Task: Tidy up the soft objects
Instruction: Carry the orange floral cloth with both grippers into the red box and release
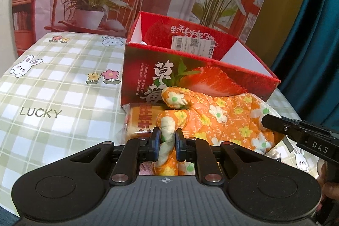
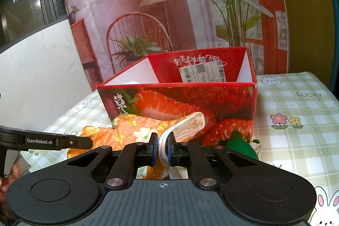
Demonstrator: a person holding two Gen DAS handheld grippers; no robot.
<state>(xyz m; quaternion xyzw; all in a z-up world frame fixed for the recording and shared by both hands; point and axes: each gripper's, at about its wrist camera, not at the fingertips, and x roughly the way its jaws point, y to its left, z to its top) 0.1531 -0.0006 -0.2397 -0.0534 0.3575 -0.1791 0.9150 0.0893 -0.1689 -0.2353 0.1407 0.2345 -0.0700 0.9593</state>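
left gripper (image 1: 167,142) pinched on oven mitt (image 1: 211,115) fingertip | right gripper (image 2: 162,149) clamped on its white cuff | mitt hangs just before strawberry box (image 1: 190,75) | risk: sagging middle catches box wall, or snags bread packet (image 1: 137,122) beneath

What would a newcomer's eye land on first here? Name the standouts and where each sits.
The orange floral oven mitt grabs attention: it lies just in front of the box, pinched at its fingertip end by the left tool and at its white-lined cuff by the right tool. Behind it stands the open red strawberry box on the green checked tablecloth. A packaged orange snack lies under the mitt's left side.
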